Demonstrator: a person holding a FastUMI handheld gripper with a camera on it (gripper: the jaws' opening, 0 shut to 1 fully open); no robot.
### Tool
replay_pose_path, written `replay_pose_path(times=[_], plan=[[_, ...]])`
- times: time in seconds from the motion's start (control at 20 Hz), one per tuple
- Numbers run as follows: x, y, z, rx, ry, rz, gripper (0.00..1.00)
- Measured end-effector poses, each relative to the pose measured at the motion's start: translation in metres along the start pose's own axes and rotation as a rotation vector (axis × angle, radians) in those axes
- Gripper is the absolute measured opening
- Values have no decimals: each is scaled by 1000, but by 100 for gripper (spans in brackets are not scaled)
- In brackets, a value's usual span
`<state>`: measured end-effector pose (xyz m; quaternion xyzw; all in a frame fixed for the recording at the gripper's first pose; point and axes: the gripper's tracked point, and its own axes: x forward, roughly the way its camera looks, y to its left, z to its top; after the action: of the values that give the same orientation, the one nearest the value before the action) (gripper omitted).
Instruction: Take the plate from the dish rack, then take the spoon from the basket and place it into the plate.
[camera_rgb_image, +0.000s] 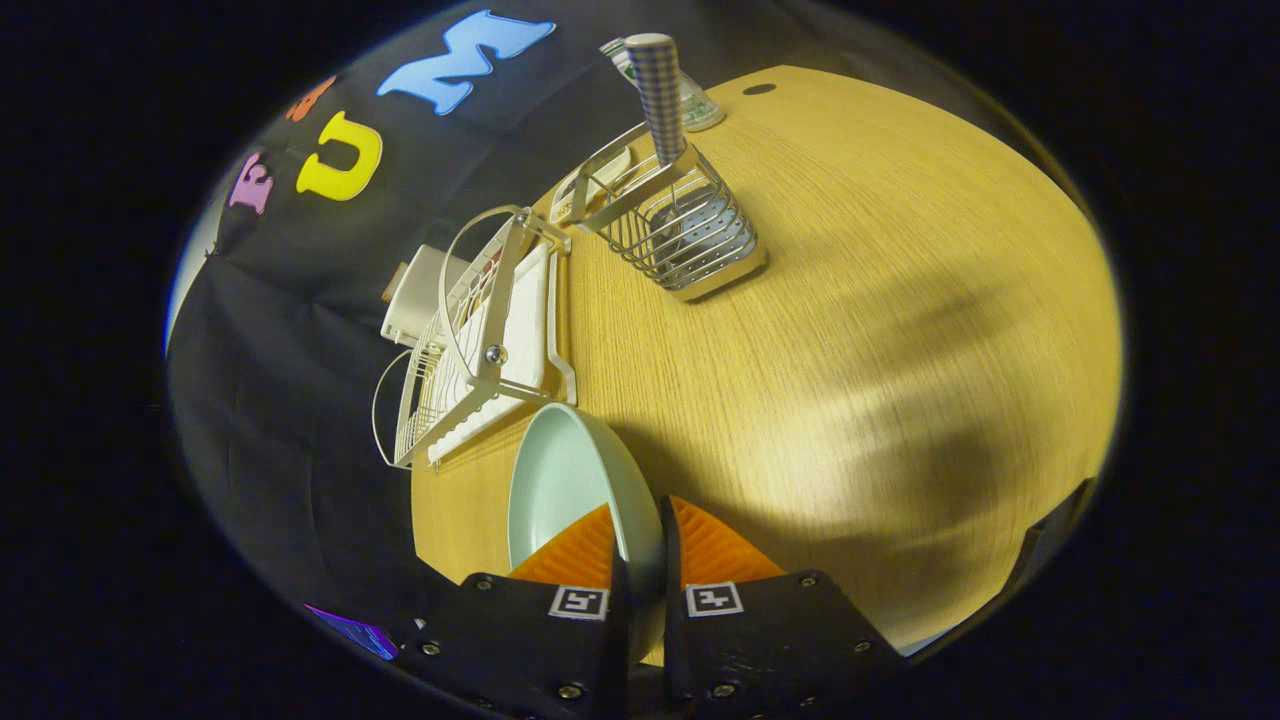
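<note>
Pale green plate (570, 480) pinched at rim by gripper (640, 560), fingers pressed on both faces, lower centre of frame; plate lifted clear of dish rack (480, 340) at centre left; first step judged underway; plate to be set on table (850, 330); basket (690, 230) with spoon (660, 95), upper centre, judged next.

A staged kitchen corner in a recording booth; light wooden tabletop (850, 330) backed by black cloth wall (270, 330); white wire dish rack (480, 330), wire cutlery basket (690, 235), pale green plate (570, 490) pinched between the gripper (640, 555) fingers.
</note>
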<state>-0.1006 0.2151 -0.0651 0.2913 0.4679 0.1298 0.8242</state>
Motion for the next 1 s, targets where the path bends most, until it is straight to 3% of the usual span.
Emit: replay_pose_path(times=[0.1, 0.2, 0.35, 0.6, 0.75, 1.0], plan=[[-4, -4, 11, -65, -40, -24, 20], [-11, -2, 19, -109, -59, -18, 32], [-37, -4, 48, -227, -173, -69, 32], [-101, 30, 119, -503, -505, -76, 69], [-129, 52, 143, -583, -706, -48, 70], [-136, 45, 163, -652, -825, -110, 70]])
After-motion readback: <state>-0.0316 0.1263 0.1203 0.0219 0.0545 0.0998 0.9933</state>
